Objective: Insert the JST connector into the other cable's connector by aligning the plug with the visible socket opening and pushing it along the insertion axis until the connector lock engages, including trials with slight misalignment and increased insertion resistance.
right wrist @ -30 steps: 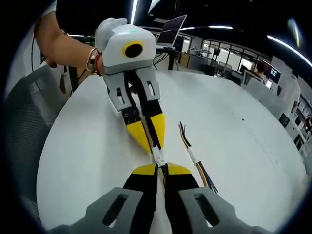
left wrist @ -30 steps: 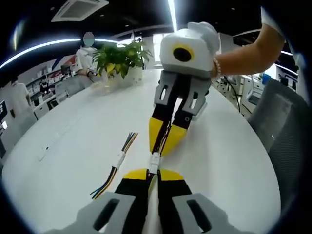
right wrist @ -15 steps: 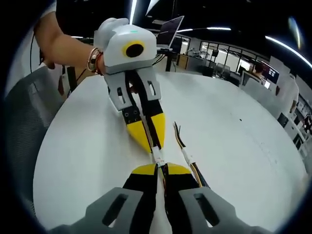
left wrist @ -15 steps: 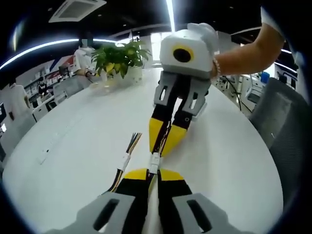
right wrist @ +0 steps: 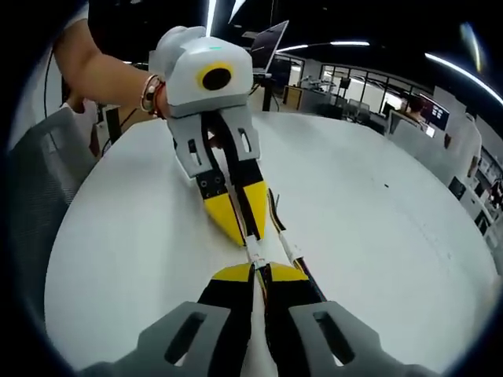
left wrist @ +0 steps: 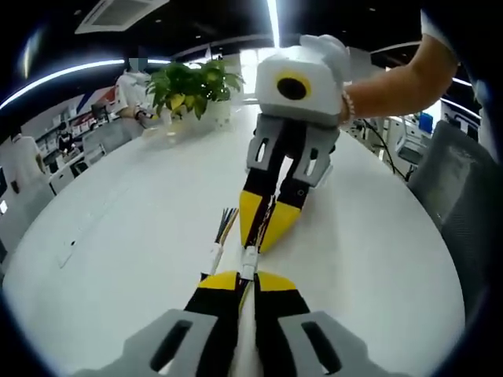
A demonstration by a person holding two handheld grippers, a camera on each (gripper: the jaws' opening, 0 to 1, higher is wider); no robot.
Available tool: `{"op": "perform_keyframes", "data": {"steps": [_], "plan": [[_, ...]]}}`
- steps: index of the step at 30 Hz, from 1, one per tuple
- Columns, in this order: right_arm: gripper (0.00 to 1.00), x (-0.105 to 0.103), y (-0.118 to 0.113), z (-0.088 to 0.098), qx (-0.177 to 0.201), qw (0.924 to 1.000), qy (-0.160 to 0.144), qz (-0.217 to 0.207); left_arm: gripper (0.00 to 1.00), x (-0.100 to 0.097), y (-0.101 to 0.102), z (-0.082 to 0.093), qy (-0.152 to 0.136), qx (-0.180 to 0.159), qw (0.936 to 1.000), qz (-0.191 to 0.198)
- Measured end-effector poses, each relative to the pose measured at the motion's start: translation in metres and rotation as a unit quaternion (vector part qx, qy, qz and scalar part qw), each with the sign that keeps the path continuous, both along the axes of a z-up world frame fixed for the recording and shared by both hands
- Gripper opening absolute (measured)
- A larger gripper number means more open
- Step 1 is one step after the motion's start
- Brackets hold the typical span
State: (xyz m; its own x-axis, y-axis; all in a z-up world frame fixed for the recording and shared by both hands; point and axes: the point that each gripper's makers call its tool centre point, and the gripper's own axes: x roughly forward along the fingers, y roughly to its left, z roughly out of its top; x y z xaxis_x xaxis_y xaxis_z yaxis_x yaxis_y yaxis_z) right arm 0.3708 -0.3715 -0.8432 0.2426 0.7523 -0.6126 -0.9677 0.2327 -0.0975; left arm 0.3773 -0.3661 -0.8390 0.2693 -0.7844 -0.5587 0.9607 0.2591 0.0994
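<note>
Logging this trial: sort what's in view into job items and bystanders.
Job:
left gripper, shut on its cable end
right gripper, shut on its cable end
white JST connector between the tips

Bystanders:
spare cable with white connector
potted plant
laptop

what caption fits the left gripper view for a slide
Two closed grippers, left and right, meet tip to tip at a white JST connector above a white table.

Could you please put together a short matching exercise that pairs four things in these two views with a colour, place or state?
Things:
1. joined white connector
2. spare cable
3. potted plant
4. left gripper

Descriptions:
A. green, at the table's far edge
B. lying on the table beside the grippers
C. shut on a cable, yellow-tipped
D. held between both gripper tips

Pairs: 1-D, 2-B, 3-A, 4-C
</note>
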Motion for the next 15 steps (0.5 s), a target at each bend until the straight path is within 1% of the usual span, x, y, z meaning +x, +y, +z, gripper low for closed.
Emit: {"op": "perform_keyframes", "data": {"steps": [5, 15], "plan": [[0.02, 0.0012, -0.0009, -0.0033, -0.002, 1.0000, 0.005, -0.002, 0.00, 0.0018, -0.0004, -0.0044, 0.005, -0.001, 1.0000, -0.003], [0.02, 0.0020, -0.0012, -0.0045, 0.004, 0.9999, 0.011, -0.007, 0.00, 0.0015, 0.0009, -0.0037, 0.010, -0.006, 0.9999, -0.006]]}}
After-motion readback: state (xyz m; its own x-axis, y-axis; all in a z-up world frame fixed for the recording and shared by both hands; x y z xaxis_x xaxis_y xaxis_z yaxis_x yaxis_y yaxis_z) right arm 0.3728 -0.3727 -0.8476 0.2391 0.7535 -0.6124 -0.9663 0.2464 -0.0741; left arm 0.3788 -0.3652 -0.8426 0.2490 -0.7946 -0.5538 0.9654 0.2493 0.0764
